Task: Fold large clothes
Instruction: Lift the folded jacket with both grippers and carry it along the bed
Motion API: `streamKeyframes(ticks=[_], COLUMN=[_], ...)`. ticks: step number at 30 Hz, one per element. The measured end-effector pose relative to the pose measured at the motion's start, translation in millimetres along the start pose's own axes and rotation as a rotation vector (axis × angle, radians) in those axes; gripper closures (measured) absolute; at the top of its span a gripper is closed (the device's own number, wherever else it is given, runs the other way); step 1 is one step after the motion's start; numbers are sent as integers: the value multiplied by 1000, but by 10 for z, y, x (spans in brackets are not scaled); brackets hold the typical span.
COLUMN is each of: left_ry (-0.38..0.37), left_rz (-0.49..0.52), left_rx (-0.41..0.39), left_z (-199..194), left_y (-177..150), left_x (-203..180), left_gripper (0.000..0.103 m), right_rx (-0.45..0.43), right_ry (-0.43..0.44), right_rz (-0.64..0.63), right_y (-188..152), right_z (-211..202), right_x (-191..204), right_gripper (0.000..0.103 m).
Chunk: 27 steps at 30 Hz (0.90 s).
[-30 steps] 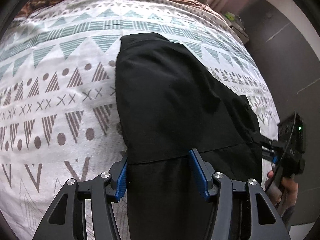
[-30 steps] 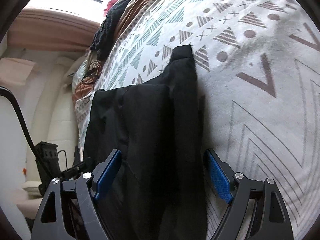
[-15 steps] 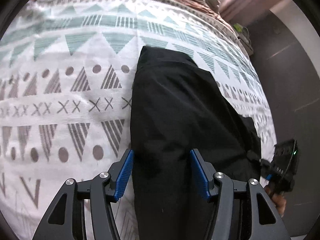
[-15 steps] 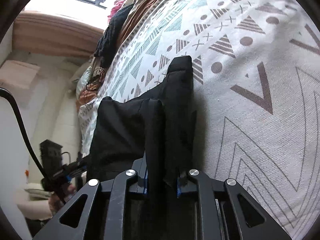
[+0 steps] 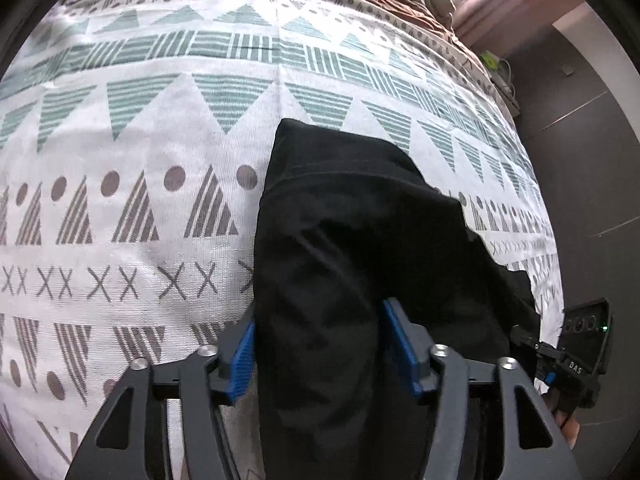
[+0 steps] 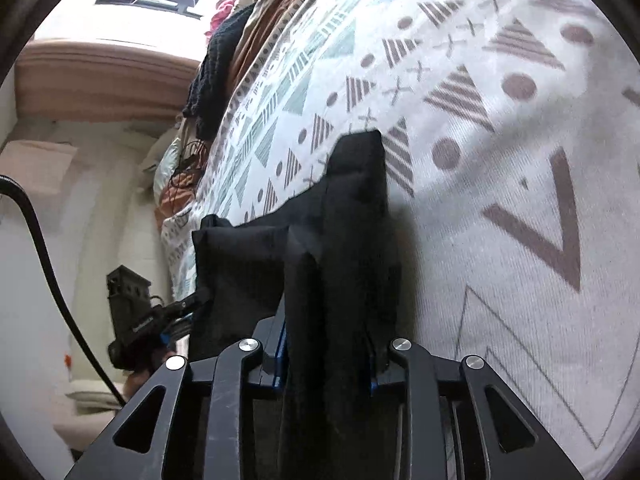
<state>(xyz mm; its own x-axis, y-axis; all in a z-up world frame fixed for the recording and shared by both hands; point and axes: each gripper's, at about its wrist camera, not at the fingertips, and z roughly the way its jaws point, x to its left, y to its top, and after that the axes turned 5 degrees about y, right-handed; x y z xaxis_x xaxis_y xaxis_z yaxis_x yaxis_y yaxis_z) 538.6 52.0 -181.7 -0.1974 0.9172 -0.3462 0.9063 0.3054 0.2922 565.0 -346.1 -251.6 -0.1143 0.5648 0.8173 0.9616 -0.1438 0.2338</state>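
Left wrist view: the left claw (image 5: pixel 318 344) is closing, its blue pads straddling the black garment (image 5: pixel 360 240), which runs toward 12 o'clock across the patterned bedspread (image 5: pixel 120 140). Right wrist view: the right claw (image 6: pixel 326 356), narrow, pinches a garment fold.

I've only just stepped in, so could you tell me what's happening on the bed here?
A person with a handheld gripper in each hand is folding a black garment on a patterned bedspread. The right gripper has just closed and is clamped on a bunched fold of the fabric at the near edge. The left gripper straddles another part of the garment, its jaws closing in around the cloth but not yet clearly gripping it.
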Motion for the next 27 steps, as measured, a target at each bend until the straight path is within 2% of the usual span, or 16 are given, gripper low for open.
streamKeyframes(ticks=[3, 5, 8, 16, 22, 27], left_ry=[9, 4, -5, -73, -125, -180], left_rz=[18, 30, 45, 85, 139, 180], left_rx=[-26, -46, -88, -194, -297, -341], left_z=[-136, -242, -477, -1176, -1665, -1927], left_y=[-27, -47, -91, -257, -331, -381], left_x=[-41, -71, -133, -323, -678, -950], left_gripper=[62, 70, 75, 77, 77, 78], right_rx=[-23, -40, -64, -152, -248, -331], right_ry=[-6, -8, -33, -35, -34, -54], right_rz=[-59, -100, -157, -220, -288, -353], right_y=[-27, -51, -104, -309, -466, -557], right_z=[-78, -162, -269, -731, -1216, -1622], right_x=[197, 366, 620, 1097, 1476, 1776], right_gripper=[89, 90, 91, 91, 92, 92])
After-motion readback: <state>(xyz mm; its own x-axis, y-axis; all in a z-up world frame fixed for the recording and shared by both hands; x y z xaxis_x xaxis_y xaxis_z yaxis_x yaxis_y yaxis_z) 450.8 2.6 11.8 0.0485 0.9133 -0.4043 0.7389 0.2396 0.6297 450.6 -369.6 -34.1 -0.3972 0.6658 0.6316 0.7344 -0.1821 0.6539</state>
